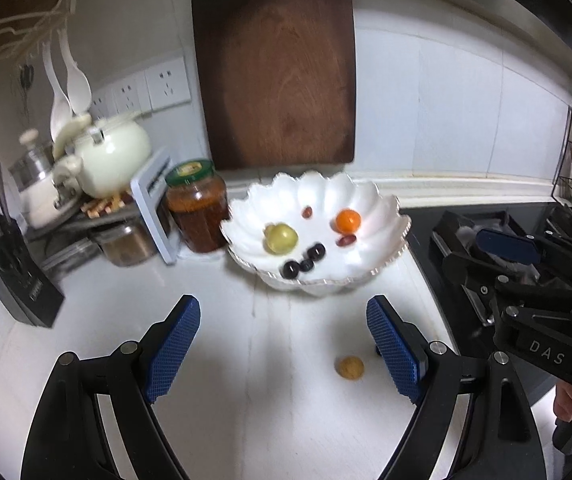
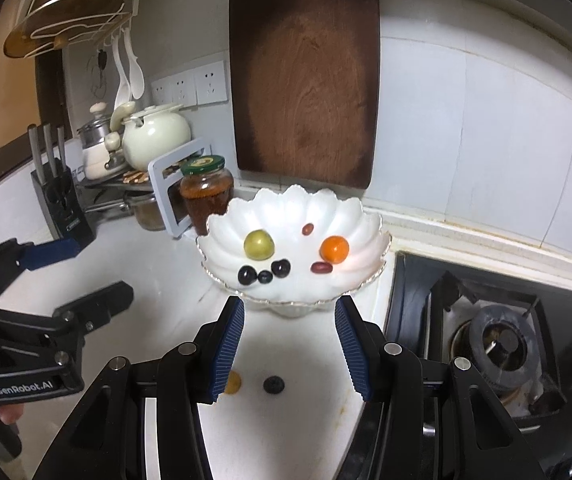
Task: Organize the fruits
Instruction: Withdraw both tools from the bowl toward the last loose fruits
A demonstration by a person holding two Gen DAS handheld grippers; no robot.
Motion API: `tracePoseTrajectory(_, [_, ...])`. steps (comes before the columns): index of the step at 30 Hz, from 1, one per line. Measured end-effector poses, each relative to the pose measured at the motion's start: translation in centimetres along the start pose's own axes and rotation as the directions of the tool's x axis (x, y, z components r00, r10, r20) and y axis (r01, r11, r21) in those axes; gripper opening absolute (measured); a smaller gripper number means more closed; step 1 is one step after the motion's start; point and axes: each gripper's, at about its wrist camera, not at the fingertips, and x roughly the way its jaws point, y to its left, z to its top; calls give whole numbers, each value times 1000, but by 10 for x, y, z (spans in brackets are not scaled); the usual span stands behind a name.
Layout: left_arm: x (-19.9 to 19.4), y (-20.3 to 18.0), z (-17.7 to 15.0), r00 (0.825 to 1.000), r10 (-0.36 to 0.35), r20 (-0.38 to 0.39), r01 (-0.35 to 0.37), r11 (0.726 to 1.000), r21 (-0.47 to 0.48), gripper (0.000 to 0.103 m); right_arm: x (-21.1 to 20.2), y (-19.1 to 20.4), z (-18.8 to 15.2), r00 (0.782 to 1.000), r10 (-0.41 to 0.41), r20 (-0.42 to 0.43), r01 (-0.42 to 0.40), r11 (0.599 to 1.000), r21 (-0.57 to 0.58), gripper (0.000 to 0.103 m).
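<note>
A white scalloped bowl [image 1: 382,216] [image 2: 221,232] stands on the white counter. It holds a green fruit [image 1: 281,238] [image 2: 258,244], an orange fruit [image 1: 348,220] [image 2: 334,249], three dark grapes [image 1: 304,261] [image 2: 263,272] and two red dates [image 2: 321,267]. A small yellow fruit [image 1: 349,367] [image 2: 233,382] and a dark blueberry [image 2: 273,384] lie loose on the counter. My left gripper [image 1: 283,354] is open and empty, the yellow fruit near its right finger. My right gripper [image 2: 290,354] is open and empty above the blueberry.
A brown cutting board [image 1: 273,68] leans on the tiled wall behind the bowl. A jar with a green lid [image 1: 197,208], a kettle [image 1: 109,156] and a knife block [image 1: 9,264] stand at the left. A gas stove [image 2: 498,344] lies at the right.
</note>
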Motion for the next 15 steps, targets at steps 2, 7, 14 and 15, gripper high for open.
tracePoseTrajectory(2, [3,-2,-6,1000,-11,-20,11,1000,5,86,1,0,-5,1000,1,-10,-1,1000,-2,49])
tracePoseTrajectory(7, [11,-6,-19,997,-38,-61,38,999,5,86,5,2,-16,999,10,-46,-11,1000,-9,49])
tracePoseTrajectory(14, [25,-14,-37,993,-56,-104,59,998,30,85,20,2,-34,993,44,-114,-43,999,3,49])
tracePoseTrajectory(15, [27,-15,-40,993,-57,-108,61,998,34,85,22,2,-37,991,49,-123,-48,999,4,49])
